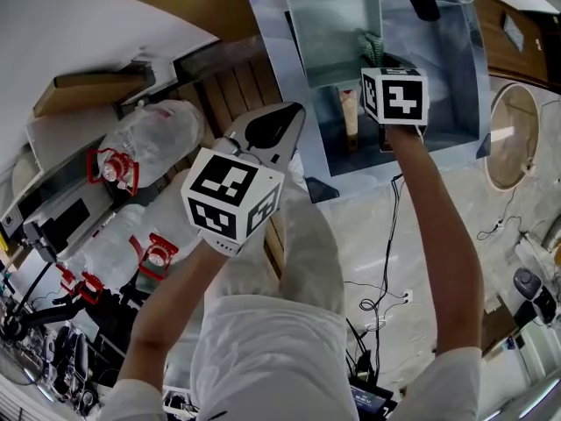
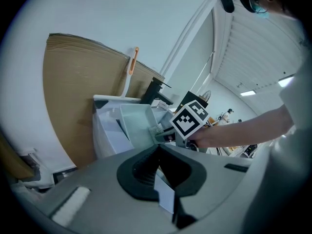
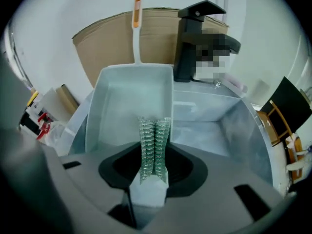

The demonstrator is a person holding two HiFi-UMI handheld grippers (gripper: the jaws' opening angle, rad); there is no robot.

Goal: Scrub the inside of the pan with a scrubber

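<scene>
In the sink, left part – one pale rectangular pan, open side facing the right gripper, its white handle with an orange tip running up against the cardboard sheet behind.

Right gripper: jaws clamped on a green mesh scrubber, which is pinched into two upright ridged folds and sticks out past the jaw tips. In the head view the scrubber sits at the pan's right edge, by its near corner; in the right gripper view it overlaps the pan's near right interior. Whether it touches the pan surface cannot be told. The person's right arm is stretched out toward the sink.

Left gripper: jaws together, nothing between them. It is held back from the sink and well apart from the pan – its own view looks across at the pan and at the right gripper's marker cube.

Black faucet: stands at the sink's back rim, just right of the pan.

Large clear water bottles with red fittings: lie on the floor to the person's left.

Cables: trail across the pale floor below the sink.
</scene>
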